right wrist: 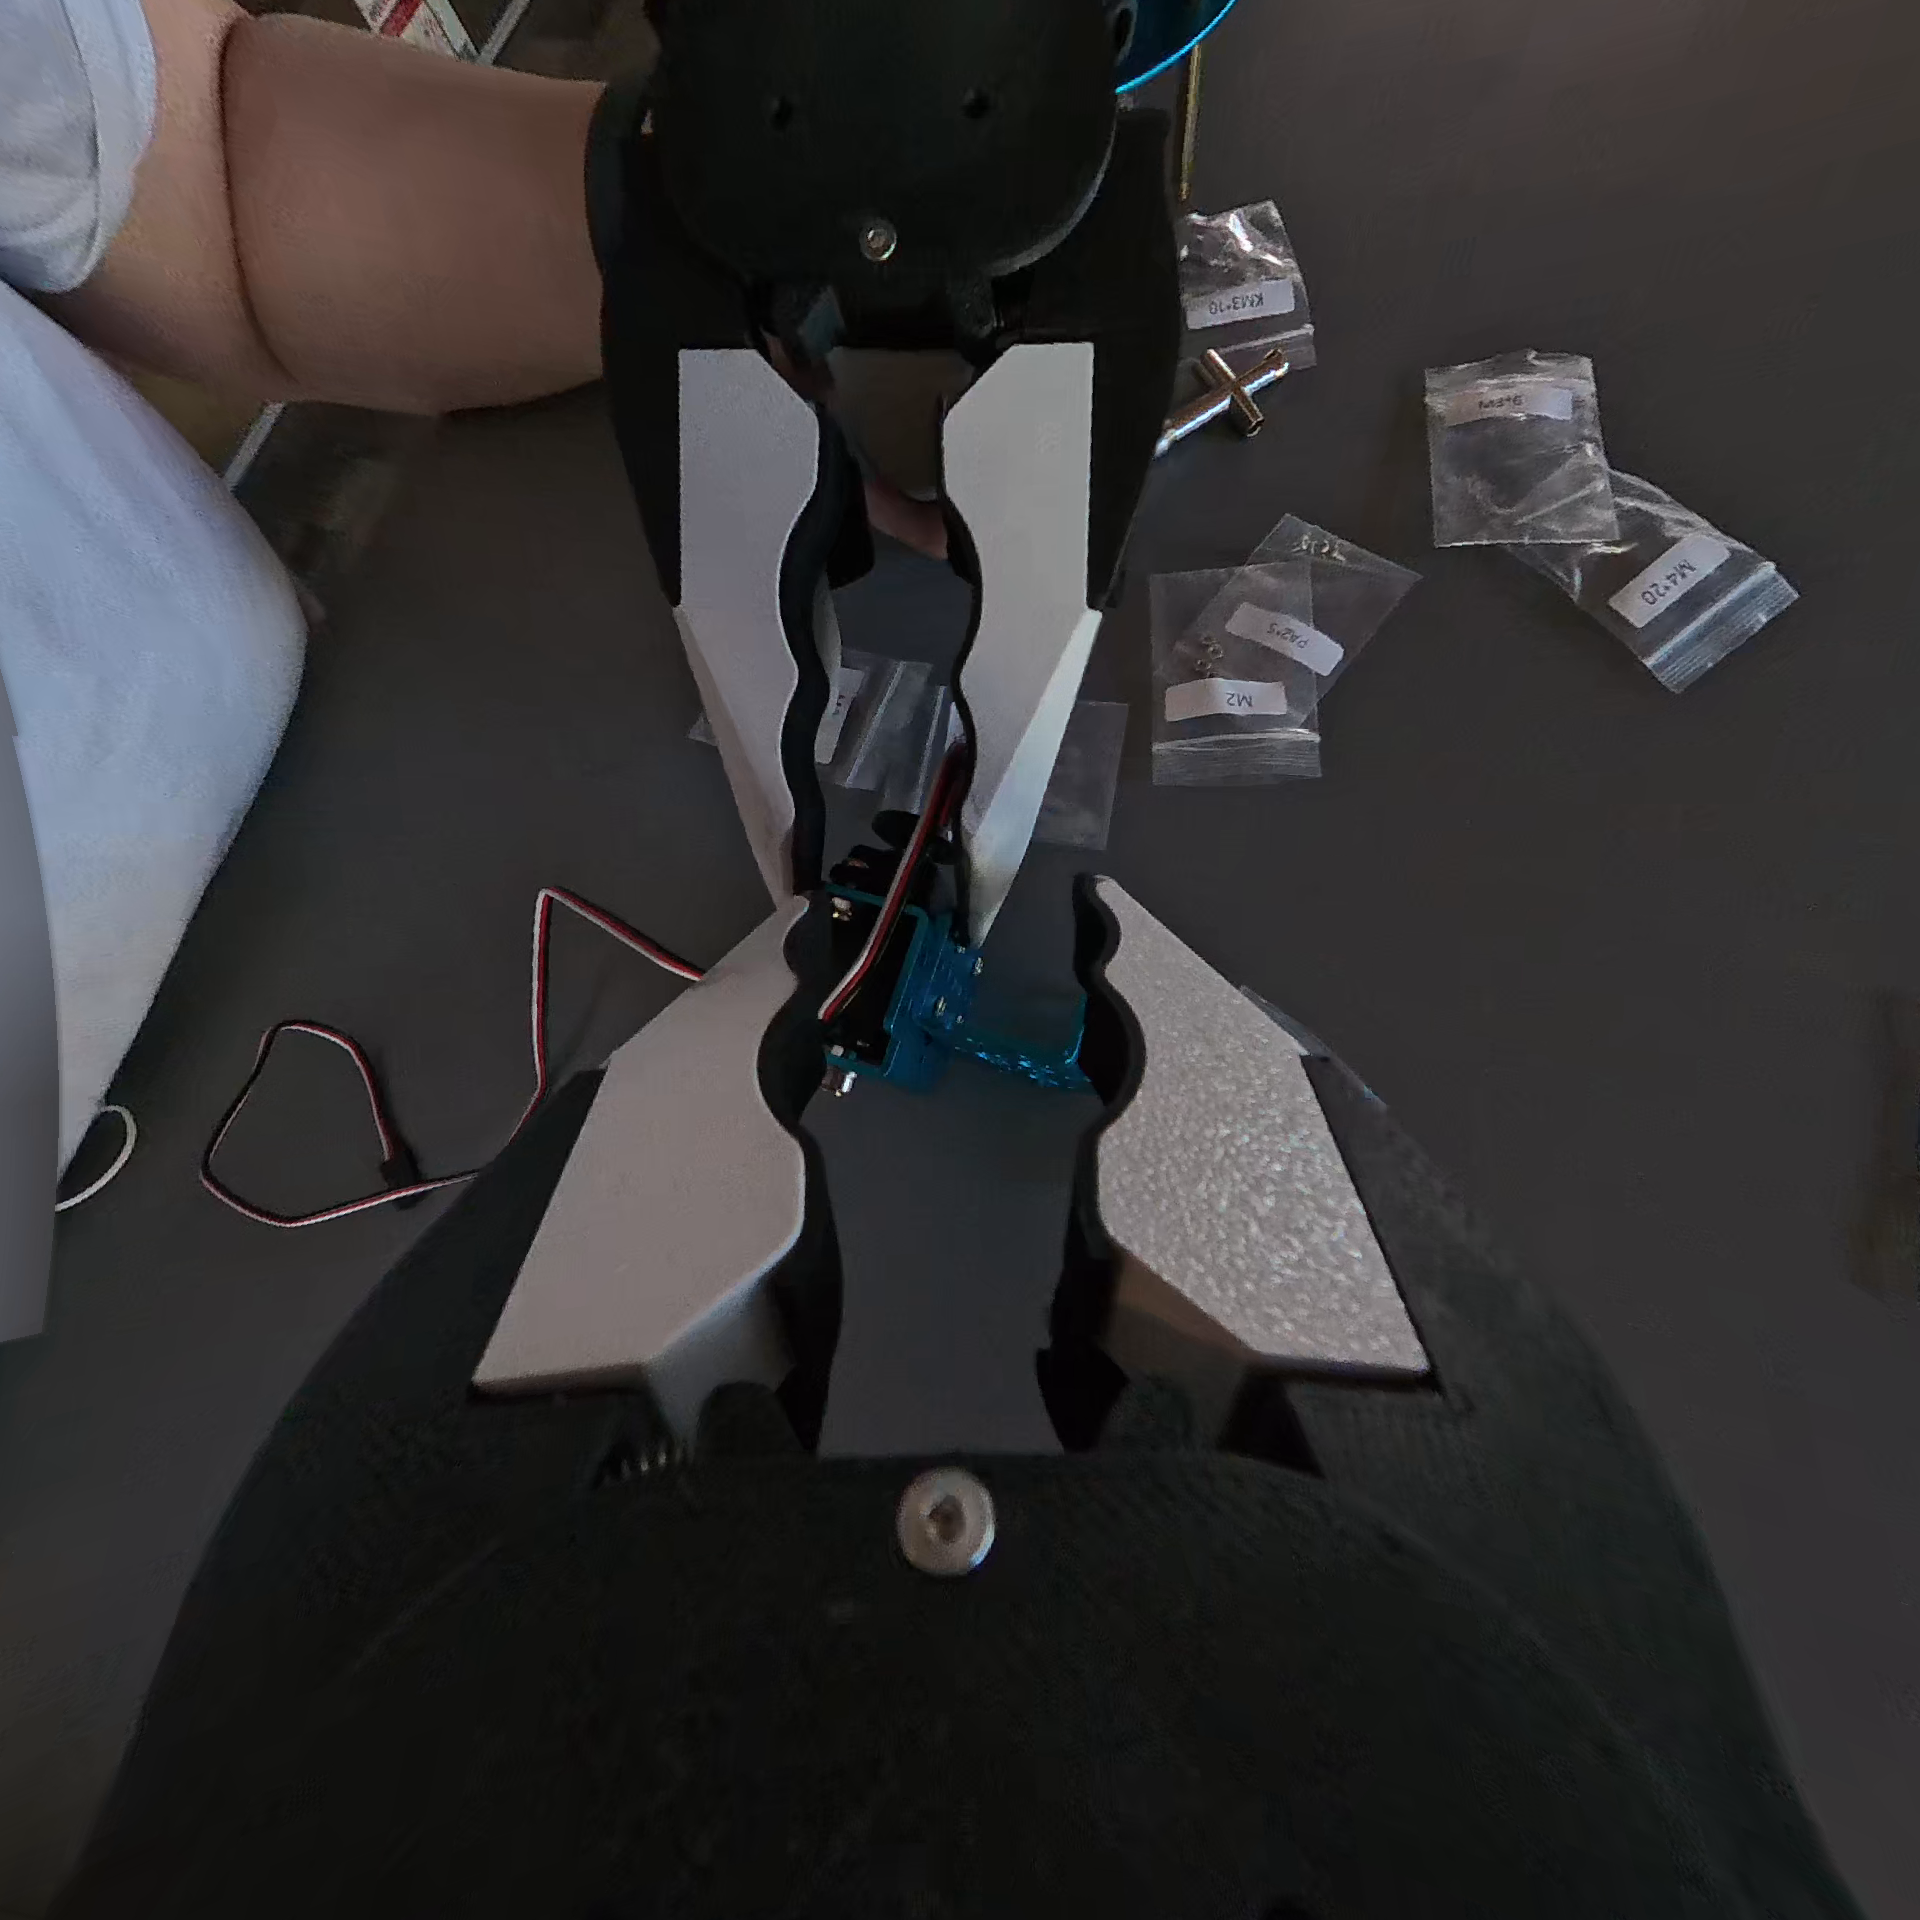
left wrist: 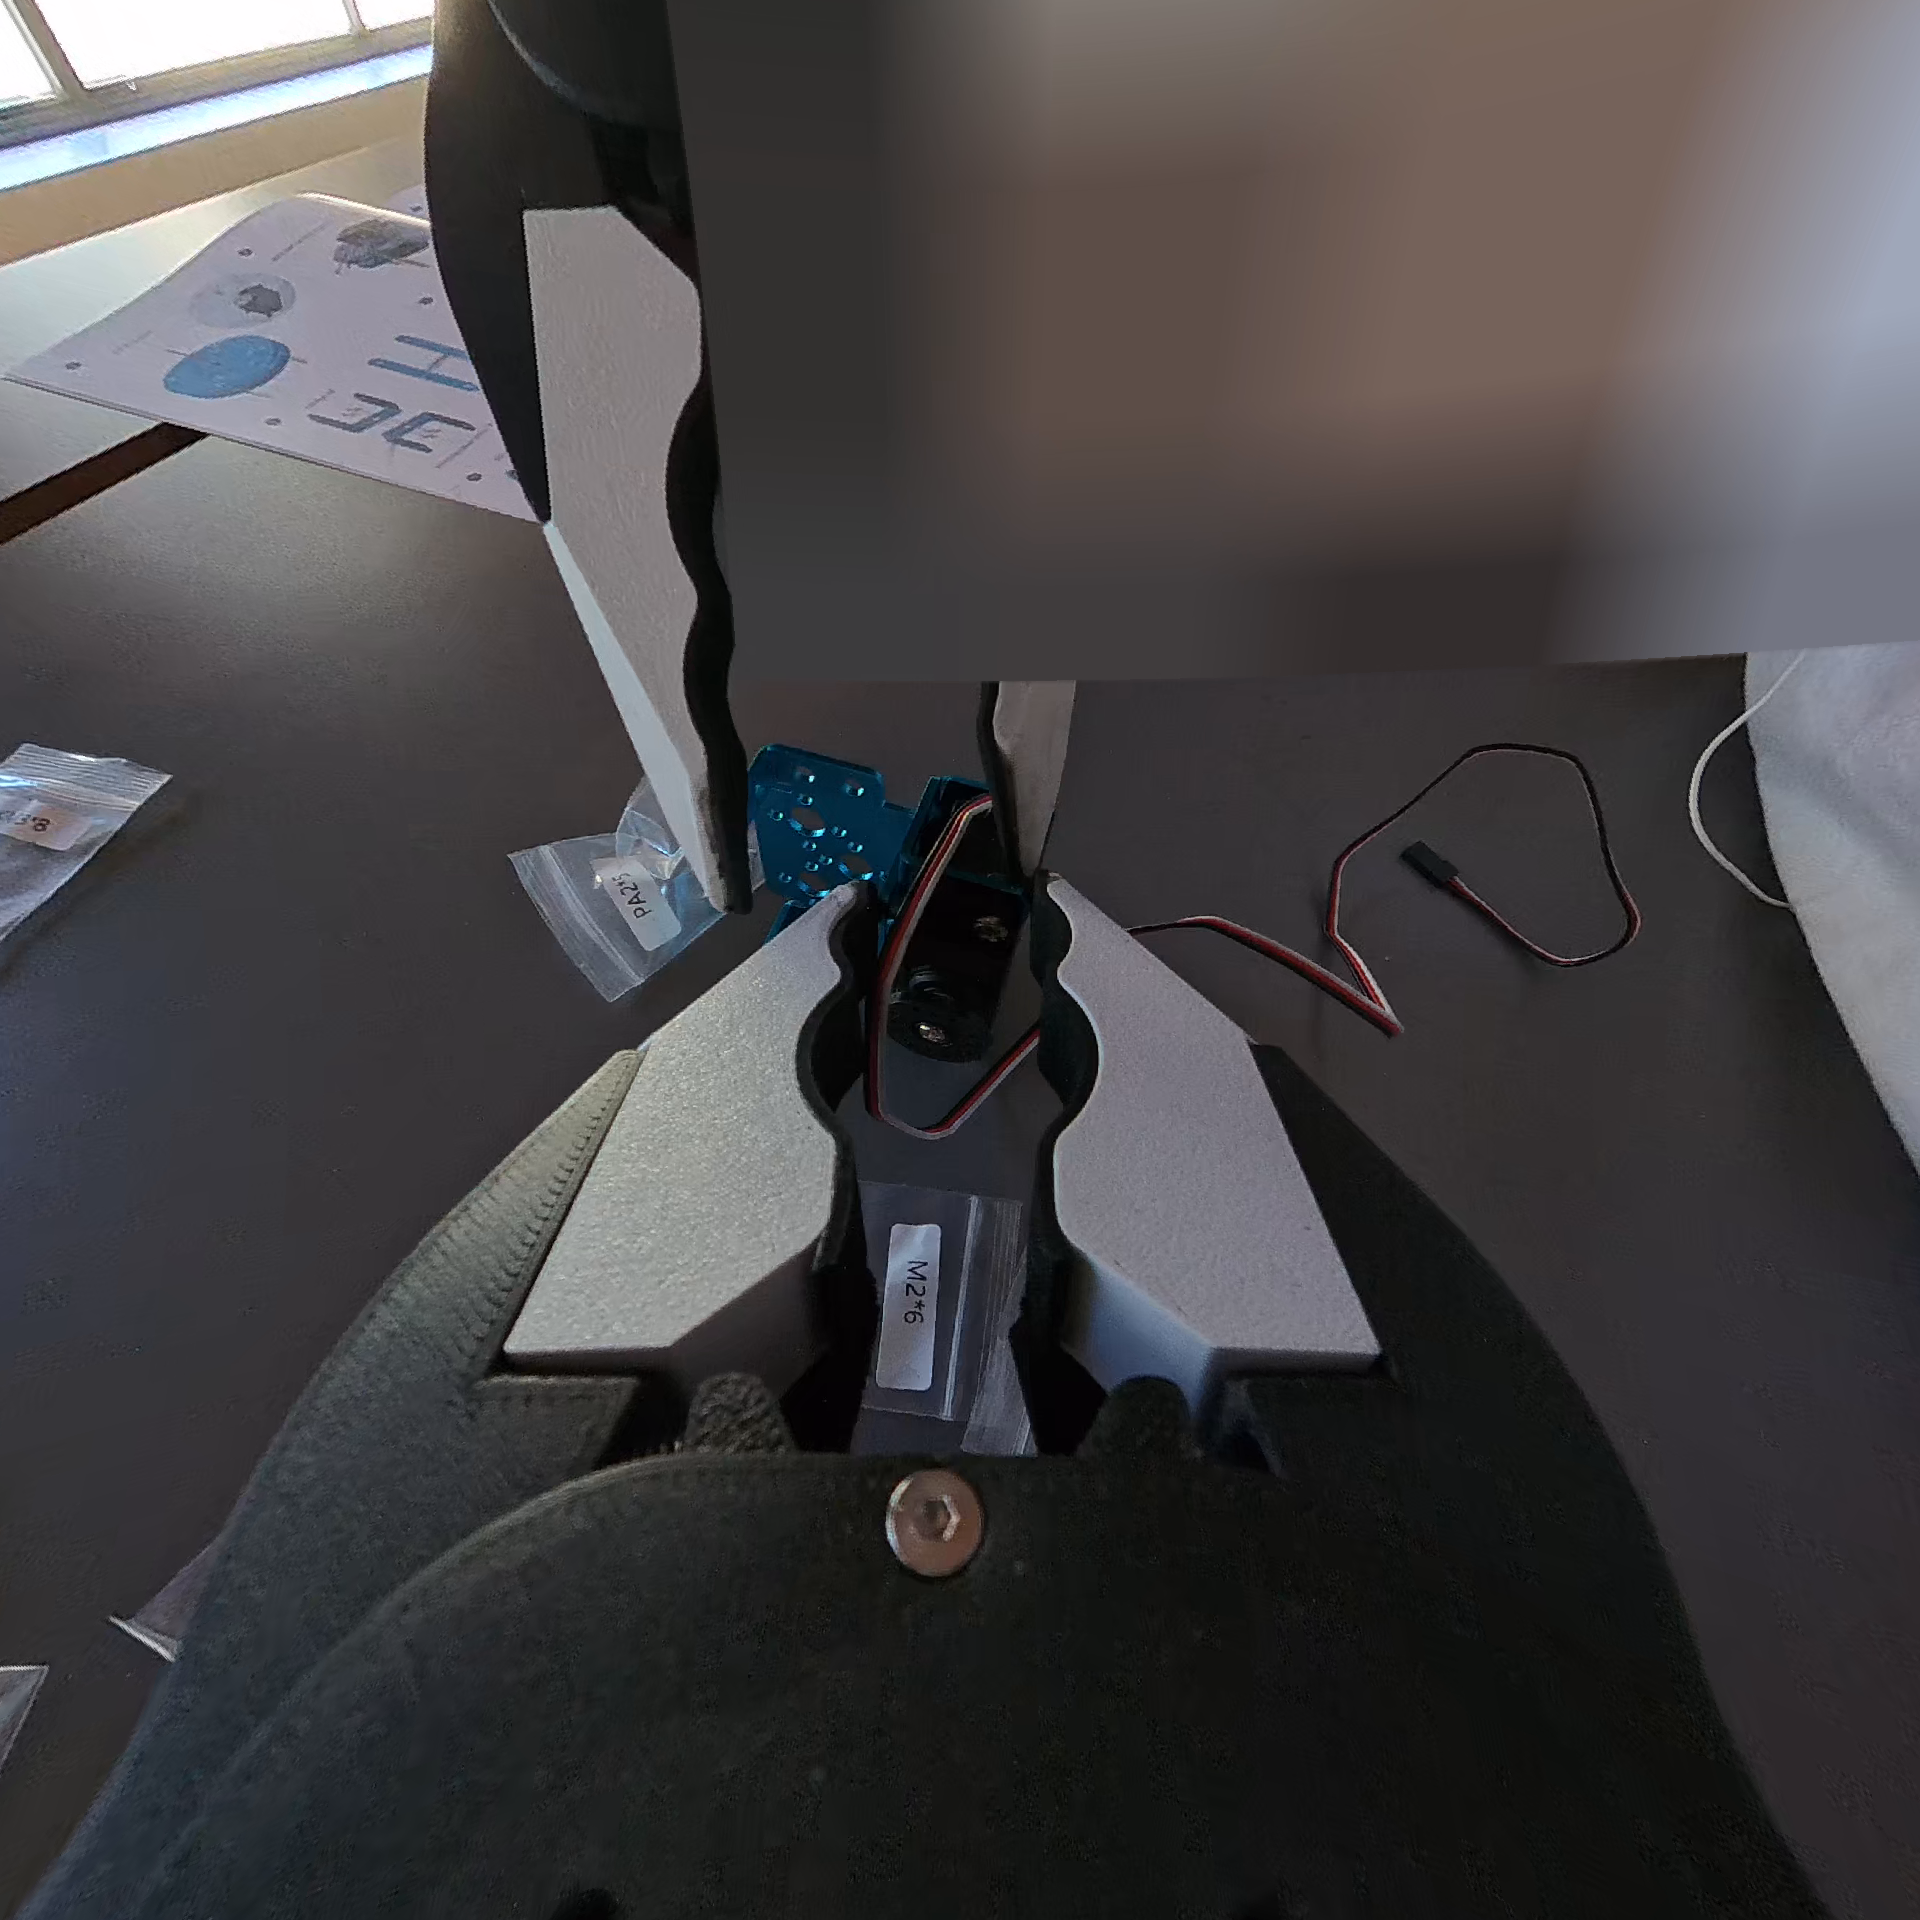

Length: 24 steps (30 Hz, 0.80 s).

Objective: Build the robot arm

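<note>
Left wrist view: the left gripper point(left wrist: 951, 899) has its white fingers point(left wrist: 727, 1122) closed on a black servo motor point(left wrist: 951, 956), which sits between the tips.
Servo axis: its long side runs away from the camera and leans left; its round black horn point(left wrist: 930, 1023) faces back toward the palm.
Bracket: a blue anodised metal bracket with holes point(left wrist: 816, 831) is fixed to the servo's far end, beyond the left fingertip.
Cable: a red, white and black servo lead point(left wrist: 1351, 966) loops under the servo, then trails right of the fingers.
Right wrist view: the right gripper point(right wrist: 940, 904) stands spread, its fingers either side of the bracket (whether they touch it I cannot tell).
Surroundings: clear labelled zip bags point(right wrist: 1236, 675) lie right of the fingers on the dark tabletop point(right wrist: 1558, 935).
</note>
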### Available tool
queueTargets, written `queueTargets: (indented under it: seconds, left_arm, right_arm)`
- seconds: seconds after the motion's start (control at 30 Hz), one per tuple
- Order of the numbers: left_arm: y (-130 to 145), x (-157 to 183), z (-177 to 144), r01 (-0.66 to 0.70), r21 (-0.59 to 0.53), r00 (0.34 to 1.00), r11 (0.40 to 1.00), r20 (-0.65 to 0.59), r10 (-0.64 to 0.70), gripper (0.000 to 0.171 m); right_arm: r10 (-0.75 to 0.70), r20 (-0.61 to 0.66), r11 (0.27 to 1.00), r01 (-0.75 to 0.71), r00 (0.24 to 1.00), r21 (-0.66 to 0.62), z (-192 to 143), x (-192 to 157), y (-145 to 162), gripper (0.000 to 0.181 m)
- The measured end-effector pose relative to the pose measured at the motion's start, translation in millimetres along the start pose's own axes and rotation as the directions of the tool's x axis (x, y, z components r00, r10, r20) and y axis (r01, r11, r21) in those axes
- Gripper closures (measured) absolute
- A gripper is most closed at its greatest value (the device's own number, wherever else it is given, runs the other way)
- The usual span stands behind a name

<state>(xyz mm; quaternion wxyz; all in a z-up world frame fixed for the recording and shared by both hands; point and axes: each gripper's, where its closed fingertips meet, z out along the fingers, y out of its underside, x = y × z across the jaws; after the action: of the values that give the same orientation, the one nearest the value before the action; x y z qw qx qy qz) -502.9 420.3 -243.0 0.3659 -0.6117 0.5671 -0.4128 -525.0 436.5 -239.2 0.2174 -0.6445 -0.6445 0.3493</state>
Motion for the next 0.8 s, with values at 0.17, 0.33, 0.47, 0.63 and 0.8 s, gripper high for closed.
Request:
queueTargets:
  seconds: [0.17,0.33,0.47,0.63,0.8]
  left_arm:
    - [0,-1,0,0.003,0.0,1.0,1.0,0.004,-0.003,0.143]
    - [0,-1,0,0.004,0.0,1.0,1.0,0.005,-0.004,0.143]
    - [0,-1,0,-0.007,-0.001,1.0,1.0,0.01,0.007,0.142]
    - [0,0,0,-0.011,-0.003,1.0,1.0,0.011,0.011,0.143]
    - [0,-1,0,-0.01,-0.001,1.0,1.0,0.011,0.01,0.143]
  right_arm:
    - [0.012,-0.015,1.0,-0.012,1.0,0.003,0,2,0,0.134]
    - [0.014,-0.035,1.0,-0.014,0.999,0.008,-3,5,0,0.142]
    - [0.007,-0.01,1.0,-0.007,1.0,0.022,-6,-2,-2,0.144]
    - [-0.003,-0.07,1.0,0.001,0.998,-0.025,-13,-3,3,0.14]
    - [-0.023,-0.064,1.0,0.023,0.998,0.005,-23,-12,-2,0.142]
